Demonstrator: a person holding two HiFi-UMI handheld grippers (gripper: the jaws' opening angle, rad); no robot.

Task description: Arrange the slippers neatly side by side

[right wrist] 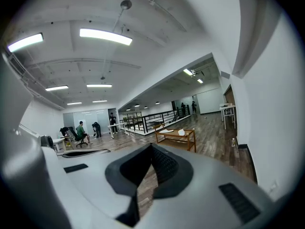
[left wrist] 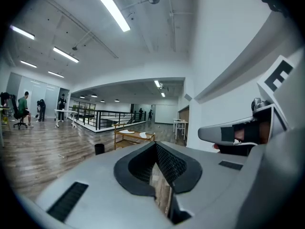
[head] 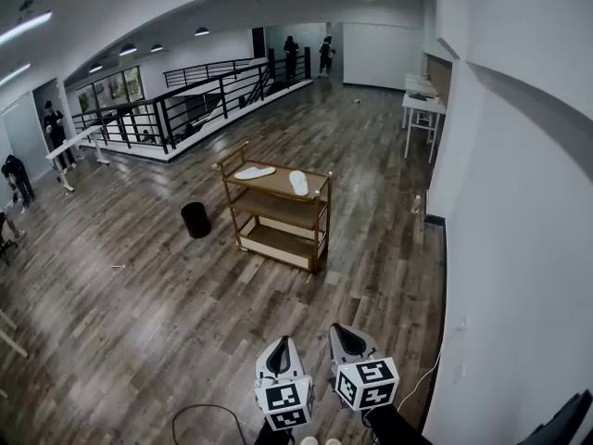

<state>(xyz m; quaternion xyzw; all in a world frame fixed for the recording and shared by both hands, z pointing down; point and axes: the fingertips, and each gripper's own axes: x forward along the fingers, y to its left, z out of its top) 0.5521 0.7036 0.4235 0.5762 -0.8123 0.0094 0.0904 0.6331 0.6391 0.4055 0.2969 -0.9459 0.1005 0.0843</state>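
Note:
Two white slippers lie apart on the top shelf of a wooden cart [head: 274, 184] in the middle of the room. The left slipper [head: 254, 172] lies crosswise; the right slipper [head: 298, 183] points away from me. Both grippers hang low at the bottom of the head view, several steps short of the cart. My left gripper [head: 281, 343] and my right gripper [head: 345, 330] are shut with nothing between their jaws. The left gripper view shows the cart [left wrist: 135, 136] far beyond the closed tips [left wrist: 155, 146]. The right gripper view shows the same slippers [right wrist: 181, 132] past its closed tips [right wrist: 151, 147].
A black bin [head: 195, 220] stands on the wood floor left of the cart. A white wall [head: 519, 248] runs along my right, with white tables [head: 422, 100] further back. A black railing [head: 185, 100] borders the far left. A cable [head: 199, 413] loops on the floor near my feet.

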